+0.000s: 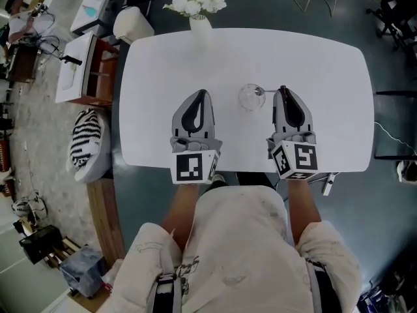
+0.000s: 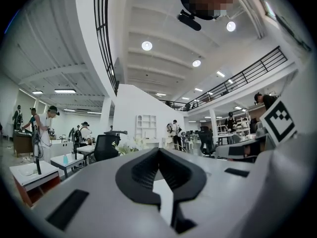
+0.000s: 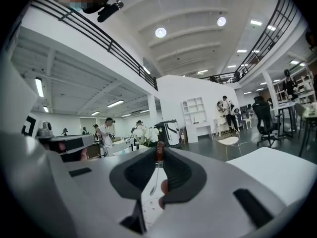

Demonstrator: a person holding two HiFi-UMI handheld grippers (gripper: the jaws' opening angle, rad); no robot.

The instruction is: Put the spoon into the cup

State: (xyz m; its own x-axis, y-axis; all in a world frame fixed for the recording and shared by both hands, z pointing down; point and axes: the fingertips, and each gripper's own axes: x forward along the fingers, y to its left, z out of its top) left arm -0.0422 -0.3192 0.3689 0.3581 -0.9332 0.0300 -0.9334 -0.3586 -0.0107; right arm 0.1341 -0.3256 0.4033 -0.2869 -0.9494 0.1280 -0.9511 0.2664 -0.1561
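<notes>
A clear glass cup (image 1: 251, 98) stands on the white table (image 1: 326, 77) between my two grippers. My right gripper (image 1: 283, 89) sits just right of the cup, shut on the spoon (image 1: 260, 92), which reaches from the jaw tips toward the cup's rim. In the right gripper view the spoon's brown handle end (image 3: 159, 153) is pinched at the tips of the right gripper (image 3: 159, 150) and its metal bowl hangs below them. My left gripper (image 1: 200, 94) rests left of the cup, pointing across the table. In its own view the left gripper (image 2: 158, 151) has its tips together with nothing between them.
A white vase of white flowers (image 1: 199, 2) stands at the table's far edge. A striped seat (image 1: 88, 142) and a white side table (image 1: 78, 70) are left of the table. A pen-like object (image 1: 329, 182) lies at the near right edge. People stand at desks in the background.
</notes>
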